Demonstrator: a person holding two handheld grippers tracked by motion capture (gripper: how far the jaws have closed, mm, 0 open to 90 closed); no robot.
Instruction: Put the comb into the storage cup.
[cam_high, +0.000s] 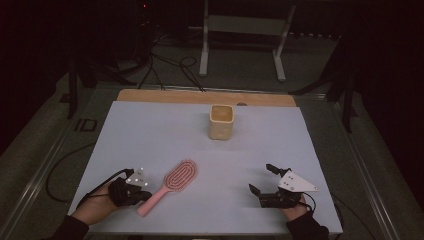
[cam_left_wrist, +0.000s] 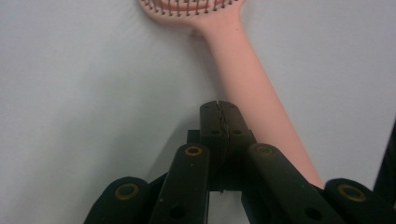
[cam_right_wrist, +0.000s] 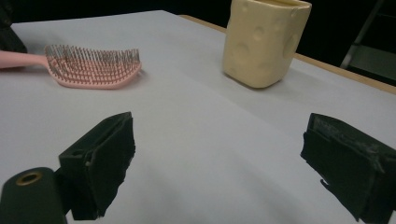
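Observation:
A pink hairbrush (cam_high: 181, 175) lies bristles up on the white table sheet (cam_high: 150, 135), handle toward the near left. My left gripper (cam_high: 145, 195) rests by the handle's end, jaws shut together with nothing between them. In the left gripper view the pink hairbrush handle (cam_left_wrist: 247, 84) runs along the right side of the left gripper (cam_left_wrist: 220, 109); whether they touch I cannot tell. My right gripper (cam_high: 261, 178) sits at the near right, open and empty. The right gripper view has the right gripper (cam_right_wrist: 224, 158) with wide jaws, the hairbrush (cam_right_wrist: 93, 67) far left and a cream cup (cam_right_wrist: 264, 39) behind.
The cream cup (cam_high: 221, 121) stands upright at the back middle of the sheet. A wooden strip (cam_high: 200, 96) edges the table's far side. Beyond it are a white metal frame (cam_high: 245, 30) and cables on the dark floor.

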